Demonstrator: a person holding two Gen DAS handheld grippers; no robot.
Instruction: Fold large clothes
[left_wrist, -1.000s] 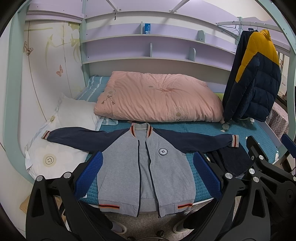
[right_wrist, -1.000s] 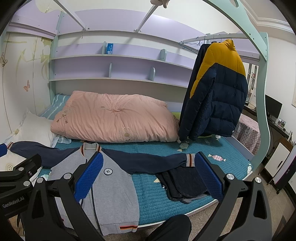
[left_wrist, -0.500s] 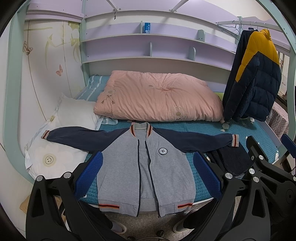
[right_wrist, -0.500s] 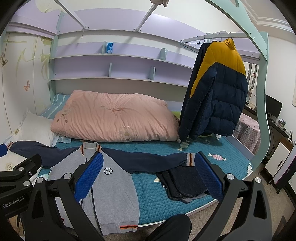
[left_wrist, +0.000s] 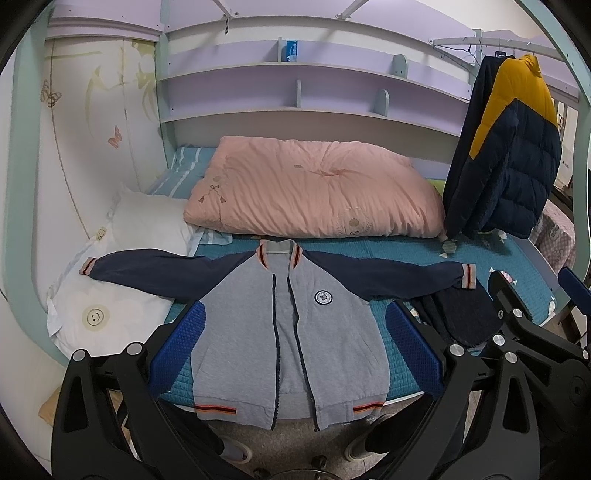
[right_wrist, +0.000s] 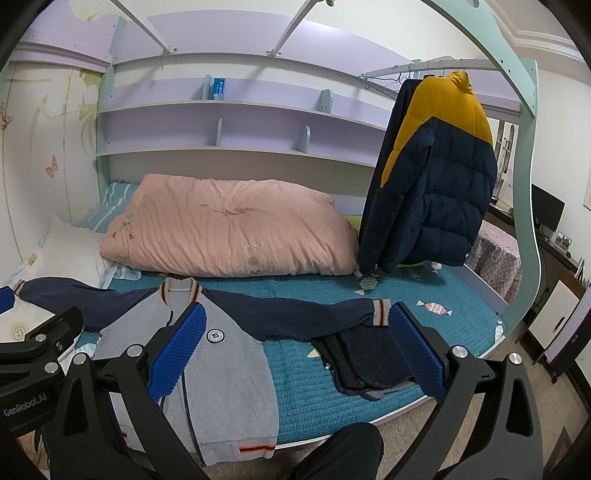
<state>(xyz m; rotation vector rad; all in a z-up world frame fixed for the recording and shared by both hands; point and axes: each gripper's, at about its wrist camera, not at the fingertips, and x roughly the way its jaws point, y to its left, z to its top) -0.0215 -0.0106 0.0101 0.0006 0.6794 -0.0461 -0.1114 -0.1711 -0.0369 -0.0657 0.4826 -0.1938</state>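
Left hand-held gripper (left_wrist: 291, 343) hangs above the bed's near edge, blue pads spread wide apart and holding nothing. Between them lies the grey jacket (left_wrist: 325, 332), flat on the teal bed (left_wrist: 517, 266), front up, zipper open, navy sleeves stretched out to both sides, hem over the edge.

Right hand-held gripper (right_wrist: 295, 343) is likewise spread wide and empty, above the jacket's (right_wrist: 236, 354) sleeve and a folded dark garment (right_wrist: 362, 354) just beside the cuff. A pink quilt (right_wrist: 229, 229) lies behind.
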